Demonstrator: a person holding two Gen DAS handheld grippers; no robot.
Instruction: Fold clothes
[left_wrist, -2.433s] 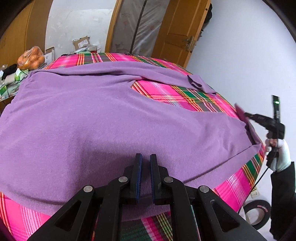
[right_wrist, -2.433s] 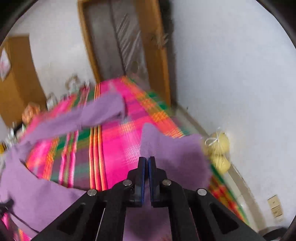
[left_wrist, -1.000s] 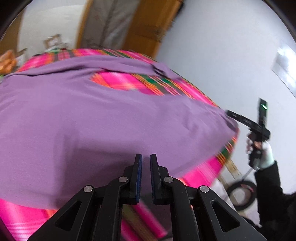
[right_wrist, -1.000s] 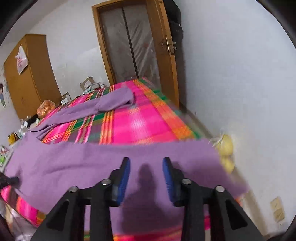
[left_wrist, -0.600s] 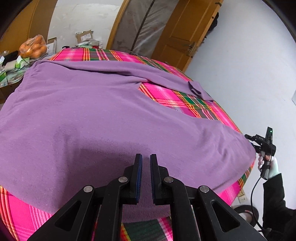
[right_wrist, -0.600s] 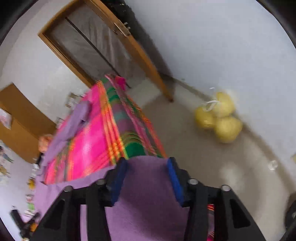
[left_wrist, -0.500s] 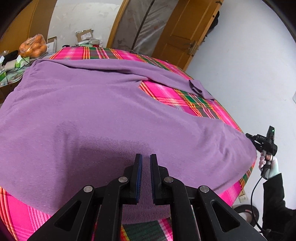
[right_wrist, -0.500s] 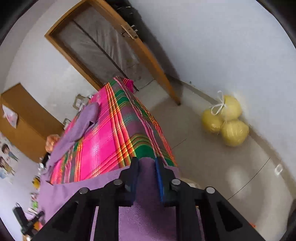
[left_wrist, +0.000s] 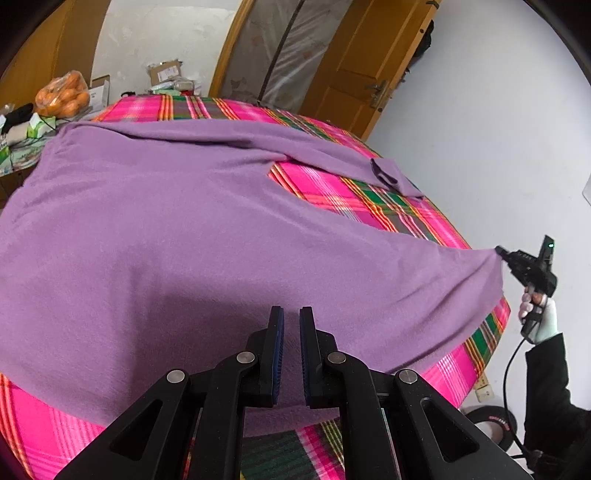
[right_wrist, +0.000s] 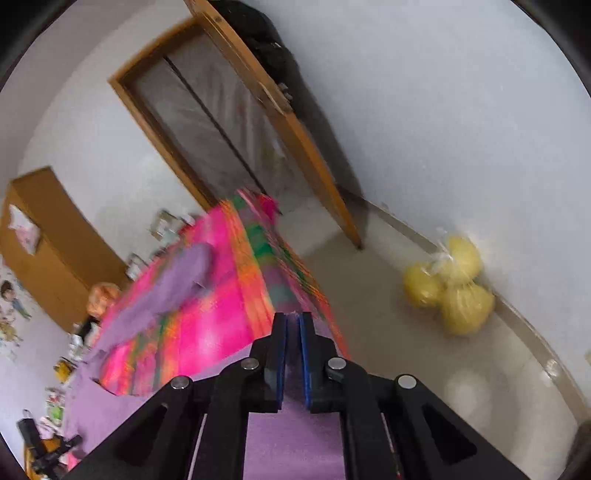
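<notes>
The fingers (left_wrist: 274, 343) of the left gripper (left_wrist: 290, 332) are standing almost together in the left wrist view, with a narrow gap between the blue pads, and the near hem of the purple sweater (left_wrist: 184, 236) is running in under them; whether they are actually pinching the cloth cannot be told from here. The sweater is lying spread wide over a bed covered with a pink plaid bedspread (left_wrist: 362, 199), one sleeve (left_wrist: 332, 155) reaching across the far side toward the door. At the right edge the right gripper (left_wrist: 498, 252) is gripping the sweater's far corner and drawing it up into a taut peak just off the bed's edge, held by a white-gloved hand (left_wrist: 537, 314) in a dark sleeve. A bag of oranges (left_wrist: 62, 94) is sitting beyond the bed at the left, and a roll of black tape (left_wrist: 491, 424) is lying on the floor.

In the right wrist view, which is blurred by motion, the fingers (right_wrist: 280, 350) of the right gripper (right_wrist: 291, 343) are closing tightly on a fold of the purple sweater (right_wrist: 291, 435), which is filling the slot between them. Beyond lie the pink plaid bedspread (right_wrist: 207, 325) with the sleeve (right_wrist: 177, 284) on it, a wooden door (right_wrist: 280, 122), and a bag of yellow fruit (right_wrist: 450, 284) against the wall.
</notes>
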